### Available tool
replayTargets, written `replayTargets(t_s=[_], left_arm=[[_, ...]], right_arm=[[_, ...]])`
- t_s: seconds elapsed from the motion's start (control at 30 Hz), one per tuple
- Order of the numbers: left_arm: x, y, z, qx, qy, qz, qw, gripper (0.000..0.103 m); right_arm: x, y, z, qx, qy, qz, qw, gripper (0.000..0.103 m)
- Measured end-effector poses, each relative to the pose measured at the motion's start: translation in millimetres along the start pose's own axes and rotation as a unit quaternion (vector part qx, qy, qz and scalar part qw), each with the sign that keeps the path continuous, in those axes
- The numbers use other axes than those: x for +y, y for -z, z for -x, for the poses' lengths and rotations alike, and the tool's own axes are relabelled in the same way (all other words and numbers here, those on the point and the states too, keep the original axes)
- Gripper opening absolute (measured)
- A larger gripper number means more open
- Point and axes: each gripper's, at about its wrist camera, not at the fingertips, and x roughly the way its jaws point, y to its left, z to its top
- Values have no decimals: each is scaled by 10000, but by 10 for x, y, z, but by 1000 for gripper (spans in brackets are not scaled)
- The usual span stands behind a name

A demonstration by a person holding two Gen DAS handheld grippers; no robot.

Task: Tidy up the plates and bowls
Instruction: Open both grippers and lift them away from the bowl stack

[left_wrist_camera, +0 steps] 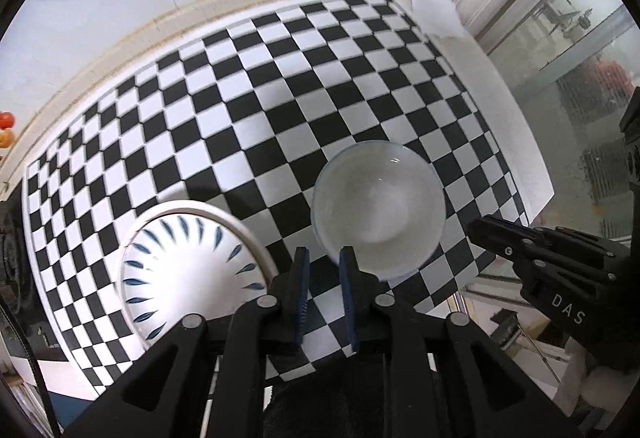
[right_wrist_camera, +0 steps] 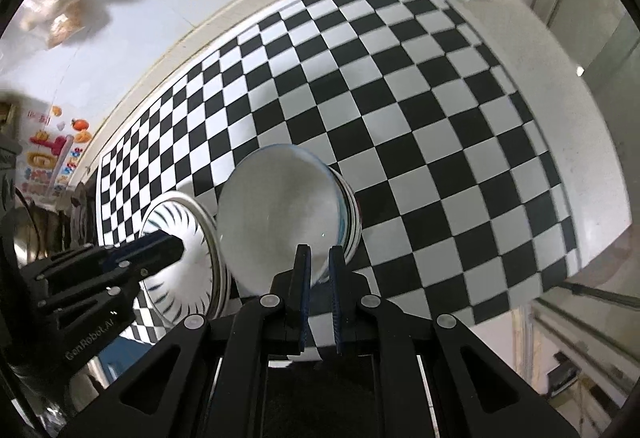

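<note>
White lettering "DAS" shows on the black body of the right tongs (left_wrist_camera: 476,228), and "GenRobot.AI" on the black body of the left tongs (right_wrist_camera: 180,248). Both tools are matt black linkages with blue ribbed pads.

The left tongs (left_wrist_camera: 324,258) stand nearly pressed together, a narrow slit between the pads and nothing in it; the right tongs (right_wrist_camera: 320,256) are pressed almost together and pinch nothing.

A clear glass bowl (left_wrist_camera: 378,209), round and smooth, sits just ahead of both tips. Left of the left tongs lies a glossy white ceramic bowl with blue leaf strokes (left_wrist_camera: 188,270), touching the glass one in the right view. Both rest on the black-and-white chequered table (left_wrist_camera: 280,77).
</note>
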Motion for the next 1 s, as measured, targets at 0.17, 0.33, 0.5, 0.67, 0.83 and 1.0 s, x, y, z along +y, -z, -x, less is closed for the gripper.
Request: replayTargets(t_s=[0.17, 0.33, 0.5, 0.67, 0.83, 1.0], left_arm=[[59, 175, 312, -366, -165, 109, 9991, 29], [77, 291, 556, -665, -251, 158, 9973, 47], [83, 423, 755, -922, -333, 142, 9951, 69], [105, 543, 879, -1038, -355, 145, 9939, 74], [109, 599, 926, -1073, -356, 193, 9934, 74], [95, 610, 919, -1072, -367, 211, 9933, 74]], right_arm=[[184, 194, 349, -251, 192, 312, 9990, 49], [309, 394, 542, -295, 349, 521, 9976, 79], [352, 560, 655, -394, 328, 525, 9973, 83], [359, 662, 820, -569, 317, 470, 9968, 84], [410, 676, 1042, -812, 372, 517, 9947, 85], [421, 638, 1169, -955, 317, 516, 9936, 86]])
